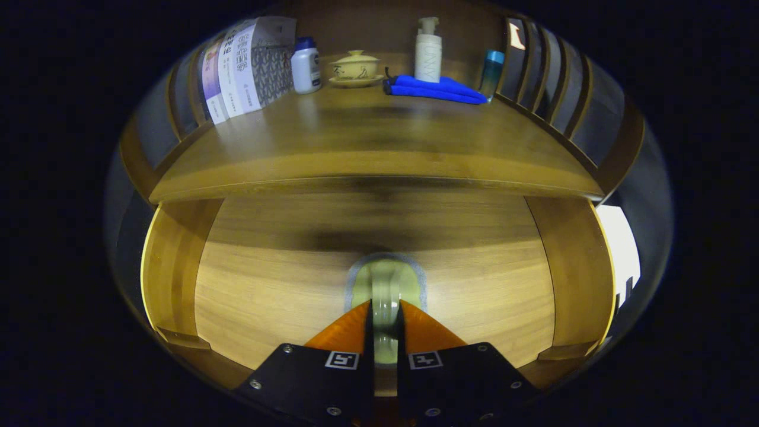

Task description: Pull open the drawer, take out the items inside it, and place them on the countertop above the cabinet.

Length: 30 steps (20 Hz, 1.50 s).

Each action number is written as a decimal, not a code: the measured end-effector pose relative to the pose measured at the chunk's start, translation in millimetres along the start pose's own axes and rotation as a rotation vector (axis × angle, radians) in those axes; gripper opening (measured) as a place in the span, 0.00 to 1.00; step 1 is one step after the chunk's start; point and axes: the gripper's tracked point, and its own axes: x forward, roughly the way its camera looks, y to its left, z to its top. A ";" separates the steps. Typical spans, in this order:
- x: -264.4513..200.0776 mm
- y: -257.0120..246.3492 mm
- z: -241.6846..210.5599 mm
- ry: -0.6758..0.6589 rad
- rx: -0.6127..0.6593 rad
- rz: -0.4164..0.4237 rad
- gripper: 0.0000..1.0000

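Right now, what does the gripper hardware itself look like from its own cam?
The gripper has two tapered, wedge-shaped fingers running forward from two flat black mounting plates. Each plate is fastened with silver screws and carries one small square black-and-white fiducial marker near its inner edge. No cables visible.

Warm brown wood-grain drawer front [284,284] with a pale green handle [385,284]; upper centre, a cream lidded cup [354,66], bright blue folded cloth [436,89], white pump bottle [427,56].
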 end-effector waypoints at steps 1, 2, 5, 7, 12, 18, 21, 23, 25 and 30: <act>-3.6 -3.7 -1.9 -0.010 0.004 -0.010 0.15; -9.7 -4.0 -3.4 -0.026 0.010 -0.006 0.14; -37.7 3.5 15.0 -0.146 0.060 0.042 0.14; -62.8 -5.0 29.7 -0.214 0.045 0.015 0.14; -109.4 -1.4 88.6 -0.419 0.035 0.048 0.14; -116.4 0.9 138.6 -0.518 0.010 0.073 0.14; -108.1 7.5 160.7 -0.533 0.002 0.093 0.14; -99.1 9.6 173.4 -0.532 -0.004 0.103 0.14; -90.7 10.1 187.6 -0.532 0.003 0.105 0.14; -62.3 20.1 200.8 -0.508 0.005 0.141 0.14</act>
